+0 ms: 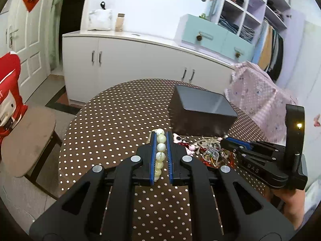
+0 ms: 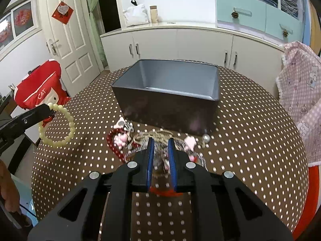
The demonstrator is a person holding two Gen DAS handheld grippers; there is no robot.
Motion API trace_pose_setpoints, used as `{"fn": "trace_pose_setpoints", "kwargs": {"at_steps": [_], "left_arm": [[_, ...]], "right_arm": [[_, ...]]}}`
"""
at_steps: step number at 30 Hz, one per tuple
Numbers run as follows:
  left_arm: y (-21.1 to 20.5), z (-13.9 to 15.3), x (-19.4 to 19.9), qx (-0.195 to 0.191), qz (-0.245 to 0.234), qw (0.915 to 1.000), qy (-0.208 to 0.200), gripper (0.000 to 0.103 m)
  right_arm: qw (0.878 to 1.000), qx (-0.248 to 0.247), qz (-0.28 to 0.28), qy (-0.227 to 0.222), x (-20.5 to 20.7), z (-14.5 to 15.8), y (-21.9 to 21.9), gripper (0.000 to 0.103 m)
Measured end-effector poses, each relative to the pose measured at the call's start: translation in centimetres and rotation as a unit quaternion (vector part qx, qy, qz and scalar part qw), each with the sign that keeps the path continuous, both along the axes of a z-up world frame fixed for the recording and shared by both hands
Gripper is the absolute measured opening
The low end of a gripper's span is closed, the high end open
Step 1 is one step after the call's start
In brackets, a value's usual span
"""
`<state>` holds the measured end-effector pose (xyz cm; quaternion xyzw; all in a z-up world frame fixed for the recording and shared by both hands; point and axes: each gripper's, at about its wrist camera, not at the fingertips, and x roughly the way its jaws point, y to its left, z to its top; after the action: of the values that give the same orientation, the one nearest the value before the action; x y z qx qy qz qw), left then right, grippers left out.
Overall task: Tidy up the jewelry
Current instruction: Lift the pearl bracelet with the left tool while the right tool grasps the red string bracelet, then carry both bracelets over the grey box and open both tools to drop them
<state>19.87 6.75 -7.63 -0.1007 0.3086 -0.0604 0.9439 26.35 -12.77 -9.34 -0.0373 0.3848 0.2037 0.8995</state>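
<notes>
Left gripper (image 1: 161, 135): clamped on cream bead bracelet (image 1: 161, 146), above polka-dot table (image 1: 112, 124). Dark box (image 1: 202, 112): open-topped, behind. Jewelry pile (image 1: 208, 150): tangled, beside box. Right gripper (image 1: 225, 143): at pile, from right.

On the round table under its brown dotted cloth (image 2: 250, 132), the dark rectangular box with the grey open inside (image 2: 170, 92) stands toward the far side. Just before the box, between it and me, lies the tangled heap of cords, red beads and pink charms (image 2: 152, 140); my right gripper (image 2: 161, 142) sits in that heap, with some strands between its fingers. To the left of the heap, above the cloth, the cream bead bracelet (image 2: 60, 126) hangs from my left gripper (image 1: 160, 138). Behind the table runs the long white cabinet (image 2: 180, 44). A red cat cushion (image 2: 40, 88) sits left of the table.
</notes>
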Motion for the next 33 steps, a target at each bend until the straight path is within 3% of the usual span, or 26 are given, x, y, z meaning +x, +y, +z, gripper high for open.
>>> {"fn": "trace_pose_setpoints", "kwargs": {"at_steps": [2,5,9,10,12,13,22,33], "left_arm": [[-0.2,-0.1,0.1,0.001,-0.003,1.0000,0.002,0.010],[-0.5,-0.2,0.1,0.005,-0.005,1.0000,0.004,0.010],[-0.6,-0.1,0.2,0.003,-0.005,1.0000,0.004,0.010],[-0.6,-0.1,0.2,0.003,-0.006,1.0000,0.004,0.010],[-0.7,-0.2,0.3,0.003,-0.007,1.0000,0.006,0.010],[-0.5,-0.2,0.4,0.003,-0.008,0.9999,0.007,0.010],[-1.3,0.4,0.6,0.000,-0.032,0.9995,0.006,0.010],[-4.4,5.6,2.1,0.012,-0.112,0.9934,-0.024,0.010]], "right_arm": [[1.000,-0.011,0.006,-0.001,0.6,0.0,0.7,0.013],[1.000,-0.020,0.010,0.006,1.8,-0.3,1.3,0.024],[0.999,-0.022,0.016,0.025,2.7,-0.9,1.2,0.029],[0.999,-0.016,0.020,0.032,2.8,-1.2,1.0,0.029],[0.999,-0.005,0.017,0.037,2.8,-1.3,0.6,0.008],[0.999,-0.002,0.016,0.035,2.9,-1.2,0.4,0.004],[0.998,0.053,0.009,-0.022,0.2,3.1,-2.1,0.002],[0.991,0.103,0.018,-0.089,-1.7,10.3,-4.0,0.002]]}}
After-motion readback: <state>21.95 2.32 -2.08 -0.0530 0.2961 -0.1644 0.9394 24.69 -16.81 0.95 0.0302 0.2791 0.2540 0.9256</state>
